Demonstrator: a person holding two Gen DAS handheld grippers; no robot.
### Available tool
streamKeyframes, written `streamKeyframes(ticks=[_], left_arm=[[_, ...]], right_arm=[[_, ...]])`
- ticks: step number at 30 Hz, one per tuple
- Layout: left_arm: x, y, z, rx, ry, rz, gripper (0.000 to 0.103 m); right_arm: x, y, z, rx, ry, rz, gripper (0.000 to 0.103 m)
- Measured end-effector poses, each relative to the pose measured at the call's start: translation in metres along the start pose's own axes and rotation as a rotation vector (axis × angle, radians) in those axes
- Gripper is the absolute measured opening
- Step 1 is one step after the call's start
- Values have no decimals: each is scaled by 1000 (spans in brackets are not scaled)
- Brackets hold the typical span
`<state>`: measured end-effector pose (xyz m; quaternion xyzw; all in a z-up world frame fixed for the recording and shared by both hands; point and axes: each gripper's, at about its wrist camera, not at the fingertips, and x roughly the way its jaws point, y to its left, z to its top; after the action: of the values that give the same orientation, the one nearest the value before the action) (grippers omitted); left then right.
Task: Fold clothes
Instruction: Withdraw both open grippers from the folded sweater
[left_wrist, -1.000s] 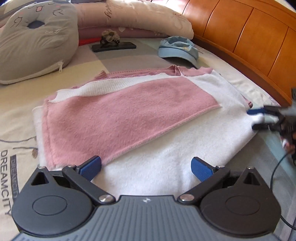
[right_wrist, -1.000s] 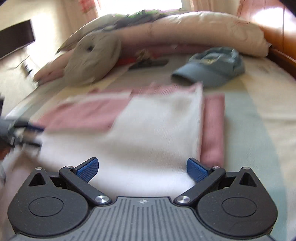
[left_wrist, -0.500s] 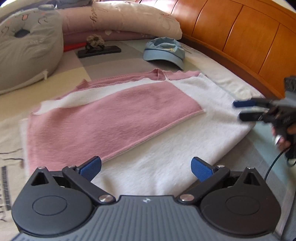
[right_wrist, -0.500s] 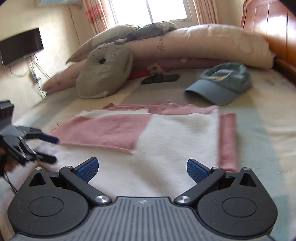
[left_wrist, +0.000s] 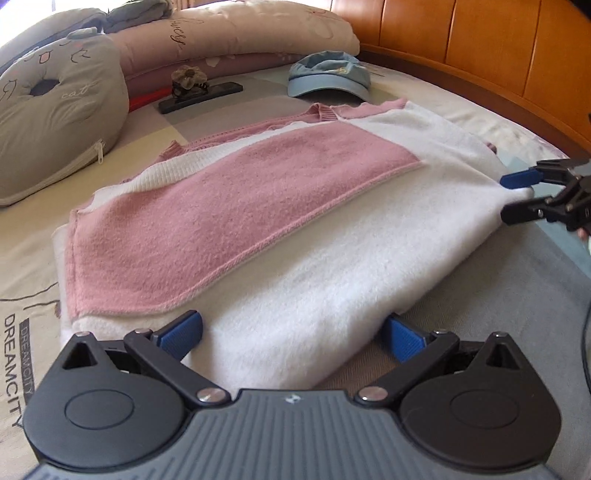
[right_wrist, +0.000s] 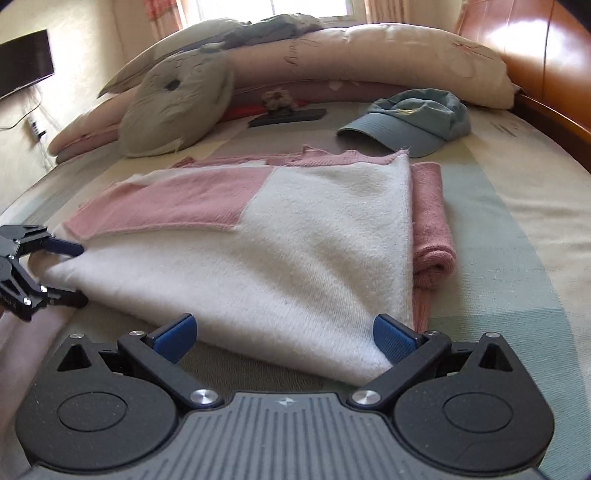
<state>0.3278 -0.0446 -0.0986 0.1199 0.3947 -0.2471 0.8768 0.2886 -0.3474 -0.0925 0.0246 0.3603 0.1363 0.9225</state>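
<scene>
A home bedroom: a bed (right_wrist: 517, 206) with a printed sheet and curved wooden headboard (left_wrist: 480, 48), long pillows (right_wrist: 369, 59) heaped at its far end beside a grey cat cushion (left_wrist: 55, 110). A blue cap (right_wrist: 413, 118) lies on the sheet. A wall-mounted TV (right_wrist: 22, 59) and a curtained window (right_wrist: 273, 9) look on.

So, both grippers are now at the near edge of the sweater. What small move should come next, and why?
Probably close both grippers on that edge. The left gripper and right gripper are open, each with the sweater hem between its fingers, near opposite corners. The sleeves already lie folded in, so the hem likely gets lifted toward the collar next.
</scene>
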Motion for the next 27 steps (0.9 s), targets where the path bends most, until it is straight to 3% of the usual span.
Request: streamKeyframes(ticks=[5,10,17,22,27], left_arm=[[-20,1,-2,-36,18,-5,102],[-45,0,-11,-73,-27,-24,102],[-72,-15,-18,-53,-43,-60,102],[-86,-11,-34,-30,-2,2,102],[-103,13,-37,-106,-10,37,102]], right_arm=[[-22,23,-12,-82,29,-22,103],[-50,23,-20,-7,2,55,103],[-33,40,18,-48,-85,30,103],[4,32,6,-58,50,-42,103],[-26,34,-12,-99,83,-34,103]])
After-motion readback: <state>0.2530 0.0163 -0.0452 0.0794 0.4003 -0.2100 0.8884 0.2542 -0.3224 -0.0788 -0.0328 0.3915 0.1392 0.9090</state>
